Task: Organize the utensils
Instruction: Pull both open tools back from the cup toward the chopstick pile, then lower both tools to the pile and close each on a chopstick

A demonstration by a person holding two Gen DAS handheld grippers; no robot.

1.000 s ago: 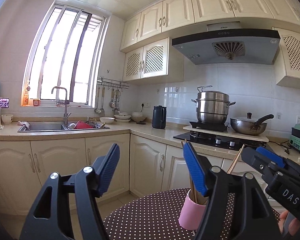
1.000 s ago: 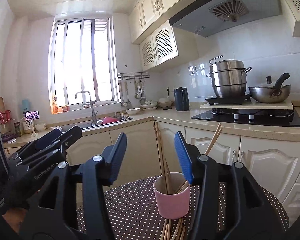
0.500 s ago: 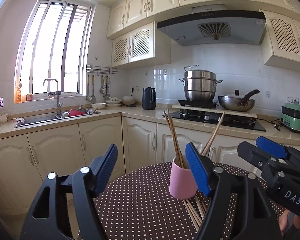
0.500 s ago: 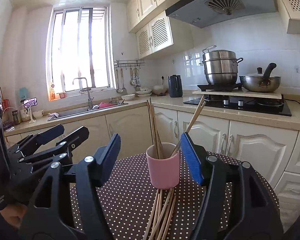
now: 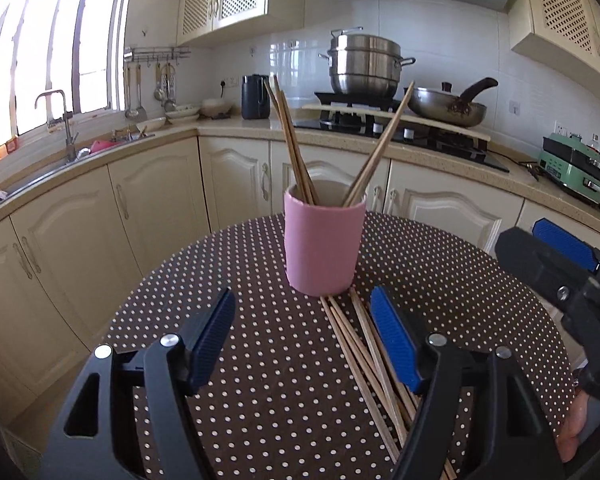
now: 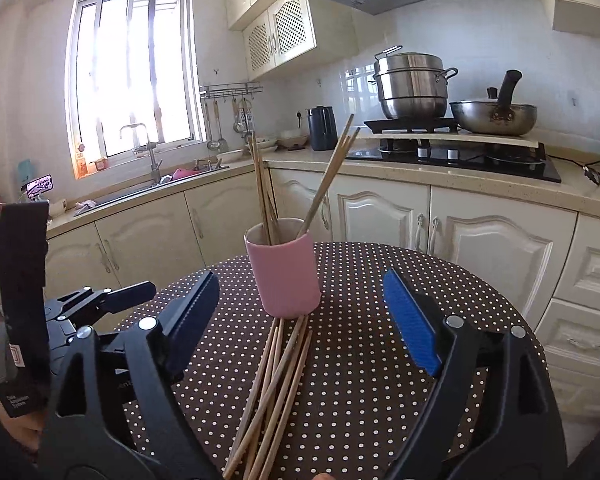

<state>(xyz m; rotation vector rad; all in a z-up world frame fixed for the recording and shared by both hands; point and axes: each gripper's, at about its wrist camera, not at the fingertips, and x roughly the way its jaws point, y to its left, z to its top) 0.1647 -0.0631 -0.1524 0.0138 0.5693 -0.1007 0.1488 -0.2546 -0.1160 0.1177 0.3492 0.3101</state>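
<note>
change: both views have tipped down since a second ago. The table fills way more of the frame, and the loose sticks, barely peeking in at the bottom before, are now in plain sight.
cup then vs now: it sat low and half hidden behind the pads, now the whole cup shows, upright on the dotted cloth near the far side of the table.
cup look: plain pink, no handle, pale inside. A few chopsticks stand in it, one bunch leaning left and a couple leaning right.
loose sticks: a bundle of chopsticks lying flat on the table, far ends touching or just about touching the cup's base, fanning back toward the cameras. Exact count is hard to tell.
left gripper: jaws spread, nothing between the pads, just bare cloth. The loose sticks run under and beside its right finger. Whether it touches them, can't tell.
right gripper: jaws have just been opening and now stand wide, wider than a second ago. The sticks and the cup base sit in the gap from its view, but the pads press on nothing.
other stuff: a hand shows under the right gripper in the left view.
</note>
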